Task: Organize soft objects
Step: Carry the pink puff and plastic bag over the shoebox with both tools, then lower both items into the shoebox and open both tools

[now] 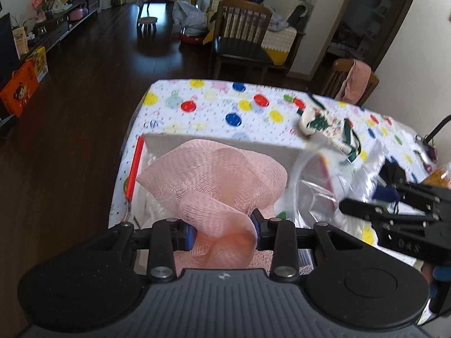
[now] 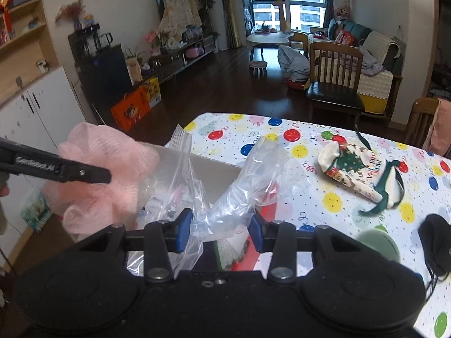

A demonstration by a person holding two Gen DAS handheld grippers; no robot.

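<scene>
My left gripper (image 1: 224,232) is shut on a pink mesh bath sponge (image 1: 217,180) and holds it over a white open box (image 1: 220,140) at the table's near left. The sponge also shows in the right wrist view (image 2: 112,169), with the left gripper's finger (image 2: 70,170) across it. My right gripper (image 2: 220,232) is open, its jaws on either side of a clear plastic zip bag (image 2: 242,194) that rises from the box; it does not pinch it. A Christmas-print pouch (image 2: 358,174) with green straps lies on the tablecloth to the right.
The table carries a polka-dot cloth (image 2: 282,135). A black soft item (image 2: 435,242) and a green round thing (image 2: 377,243) lie at the near right. A wooden chair (image 2: 334,79) stands beyond the table's far edge. Dark floor lies to the left.
</scene>
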